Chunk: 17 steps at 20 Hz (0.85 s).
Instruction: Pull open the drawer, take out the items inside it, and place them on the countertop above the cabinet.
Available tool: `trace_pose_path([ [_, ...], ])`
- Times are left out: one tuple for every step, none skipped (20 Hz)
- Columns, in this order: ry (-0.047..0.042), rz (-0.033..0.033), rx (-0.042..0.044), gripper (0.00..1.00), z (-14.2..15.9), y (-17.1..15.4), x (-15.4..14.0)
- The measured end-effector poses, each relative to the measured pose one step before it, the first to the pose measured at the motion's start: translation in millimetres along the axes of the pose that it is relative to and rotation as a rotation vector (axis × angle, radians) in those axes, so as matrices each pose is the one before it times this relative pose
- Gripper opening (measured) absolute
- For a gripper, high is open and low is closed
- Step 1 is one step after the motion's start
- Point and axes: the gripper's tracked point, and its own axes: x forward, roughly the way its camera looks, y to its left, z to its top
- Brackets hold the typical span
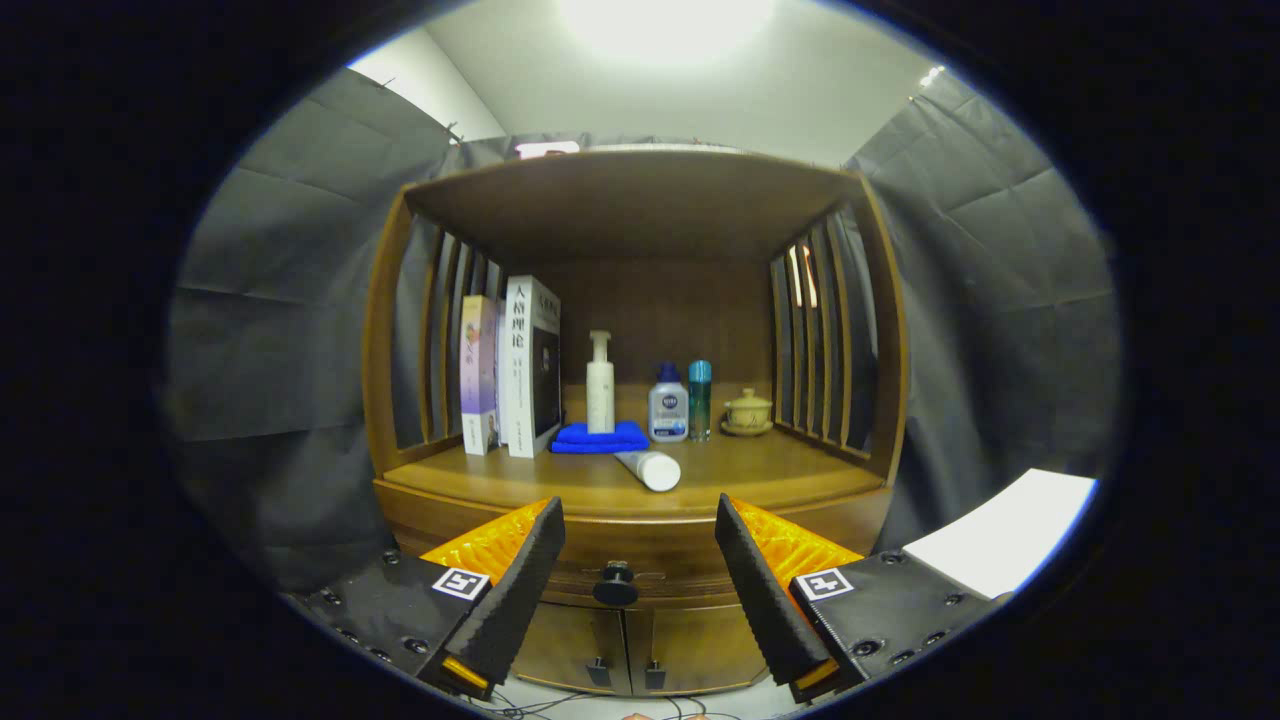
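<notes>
1. The gripper is held out in front of a wooden cabinet, its two fingers spread wide apart and holding nothing.
2. The drawer sits just under the countertop and is closed; its dark round knob lies in the gap between the fingers, closer to the left finger and touched by neither.
3. Below the drawer are two cabinet doors, each with a small dark handle near the middle seam.
4. On the countertop, near its front edge and a little right of centre, a white tube lies on its side.
5. Behind the tube a folded blue cloth lies flat, and a white pump bottle stands upright on it.
6. Right of the cloth stand a small bottle with a blue cap and a teal can, just beside each other.
7. Further right, near the slatted right side of the cabinet, a small lidded cup rests on a saucer.
8. At the countertop's left side, books stand upright against the slatted left wall.
</notes>
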Motion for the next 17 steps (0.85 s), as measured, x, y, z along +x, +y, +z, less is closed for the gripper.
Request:
trace_pose_path([
  [-0.0161,0.00015,-0.00494,0.95,10.51,-3.27,-12.48],
  [-0.01254,0.00434,0.00128,0.95,9.88,-2.01,-11.11],
  [-0.00915,0.00687,0.00361,0.95,9.26,-2.41,-10.06],
  [-0.0078,0.00032,0.00304,0.95,8.49,-4.29,-8.01],
  [-0.00841,-0.00756,0.00433,0.95,8.16,-7.92,-8.64],
  [-0.00774,-0.00564,0.00385,0.95,6.89,-6.02,-7.52],
  [-0.01011,-0.00133,0.00179,0.95,7.29,-4.51,-8.52],
  [-0.01023,-0.00225,-0.00342,0.95,5.9,-4.84,-6.02],
  [-0.00972,-0.00746,-0.00818,0.95,4.58,-6.42,-7.31],
  [-0.00385,-0.00575,-0.00411,0.95,3.43,-5.43,-5.94],
  [0.00048,0.00081,0.00065,0.95,1.63,-1.98,-5.47],
  [-0.00083,0.00012,0.00285,0.95,1.26,-2.34,-4.85],
  [-0.00173,-0.00076,0.00523,0.95,2.23,-2.19,-4.9],
  [-0.00355,0.00161,-0.00013,0.95,1.54,-1.23,-3.35],
  [0.0007,-0.00246,-0.00524,0.95,-0.76,-2.4,-2.28],
  [0.00174,0.00037,-0.00806,0.95,-0.48,-0.8,-1.51],
  [0.00016,-0.00005,-0.00534,0.95,-0.09,0.36,-0.53],
])
